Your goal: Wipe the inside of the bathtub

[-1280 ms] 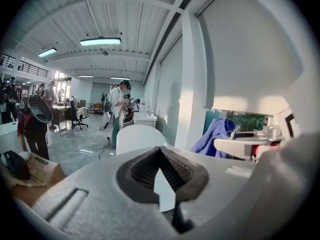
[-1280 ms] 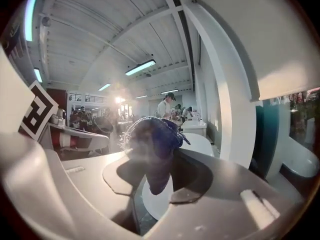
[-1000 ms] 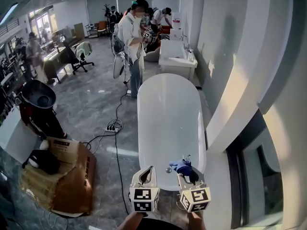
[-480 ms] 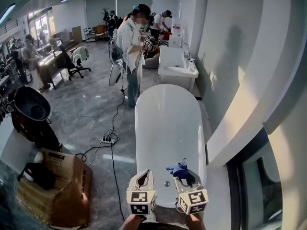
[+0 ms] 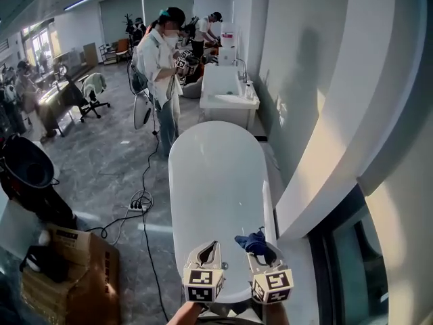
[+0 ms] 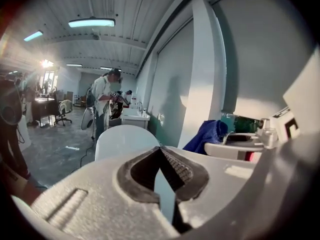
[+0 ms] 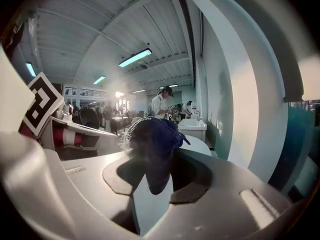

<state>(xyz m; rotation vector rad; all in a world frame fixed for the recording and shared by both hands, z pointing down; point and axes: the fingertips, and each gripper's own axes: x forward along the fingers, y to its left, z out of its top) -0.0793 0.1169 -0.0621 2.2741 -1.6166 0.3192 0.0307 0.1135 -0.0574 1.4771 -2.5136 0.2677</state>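
Presently pinching a crumpled dark-blue cloth (image 7: 152, 136) in the right gripper (image 7: 156, 159), jaws closed onto the bunched fabric. Left gripper (image 6: 160, 148) alongside, tips pressed together on nothing. Both held over the near end of the long white oval bathtub (image 5: 216, 175), cloth toward its right rim. Past the far end, a standing person in a white top (image 5: 157, 59); beyond, a white rectangular basin (image 5: 226, 95).
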